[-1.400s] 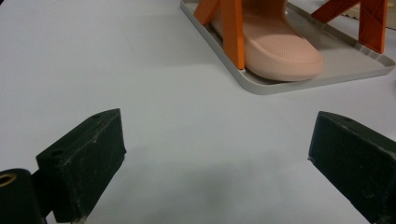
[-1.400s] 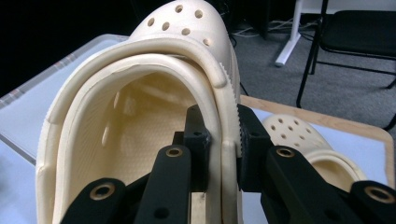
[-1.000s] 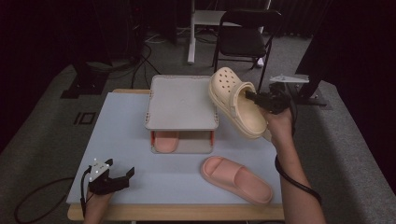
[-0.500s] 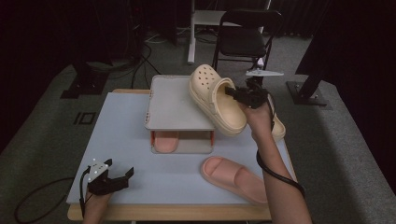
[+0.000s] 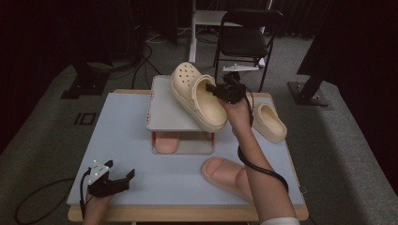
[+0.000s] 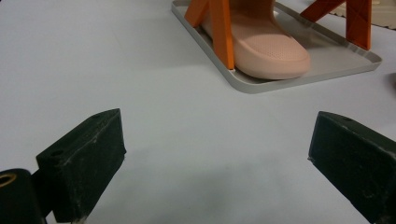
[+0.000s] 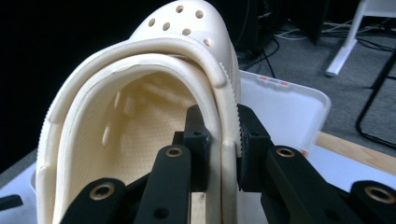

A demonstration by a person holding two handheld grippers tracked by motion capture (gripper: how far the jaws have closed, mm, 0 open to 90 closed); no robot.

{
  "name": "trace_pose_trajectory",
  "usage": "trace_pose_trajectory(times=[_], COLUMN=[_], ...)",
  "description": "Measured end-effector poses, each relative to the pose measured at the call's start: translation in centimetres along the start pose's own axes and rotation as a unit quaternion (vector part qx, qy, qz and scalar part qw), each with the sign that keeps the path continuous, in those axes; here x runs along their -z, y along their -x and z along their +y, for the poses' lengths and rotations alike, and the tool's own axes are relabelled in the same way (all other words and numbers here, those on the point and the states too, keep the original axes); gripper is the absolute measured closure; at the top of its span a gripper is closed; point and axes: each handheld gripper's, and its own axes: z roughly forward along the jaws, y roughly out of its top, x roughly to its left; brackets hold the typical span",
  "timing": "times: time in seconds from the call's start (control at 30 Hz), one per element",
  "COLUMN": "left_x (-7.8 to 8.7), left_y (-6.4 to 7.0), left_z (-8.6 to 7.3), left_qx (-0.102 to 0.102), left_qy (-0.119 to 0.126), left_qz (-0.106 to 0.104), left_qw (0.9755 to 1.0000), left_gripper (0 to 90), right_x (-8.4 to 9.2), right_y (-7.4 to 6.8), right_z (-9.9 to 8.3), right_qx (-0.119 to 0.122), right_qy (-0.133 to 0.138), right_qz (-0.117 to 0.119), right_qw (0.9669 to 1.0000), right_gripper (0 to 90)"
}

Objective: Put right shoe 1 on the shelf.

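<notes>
The pink slide point(image 5: 166, 141) under the rack's top tray point(image 5: 164, 110) shows just its toe in the high view; the rest is hidden. The person's right forearm point(image 5: 260, 183) covers part of the pink slide point(image 5: 220, 171) near the table's front edge. The cream clog point(image 7: 140, 116) is cut off by the right gripper view's bottom edge.

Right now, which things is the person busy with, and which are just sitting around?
Busy with:
- cream clog, pinched at its rim by the right claw
- shoe rack, right under the lifted clog

Just sitting:
- second cream clog on the table
- pink slipper on the rack's lower shelf
- other pink slipper
- left claw, open
- chair behind
</notes>
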Motion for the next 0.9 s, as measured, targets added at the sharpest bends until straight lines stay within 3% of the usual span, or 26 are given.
trace_pose_trajectory(times=[0.47, 0.9], left_x=[0.4, 0.7], left_y=[0.0, 0.0], left_z=[0.1, 0.3], left_qx=[-0.003, -0.012], left_qy=[0.007, 0.013], left_qz=[-0.001, -0.001], left_qw=[1.0000, 0.9999], left_gripper=[3.5, 3.5], right_x=[-3.7, -6.8], right_y=[-1.9, -4.2], right_z=[0.8, 1.6], right_qx=[-0.018, -0.010], right_qy=[0.006, -0.010], right_qz=[0.000, -0.016], right_qw=[0.9998, 0.9998], right_gripper=[77.3, 77.2])
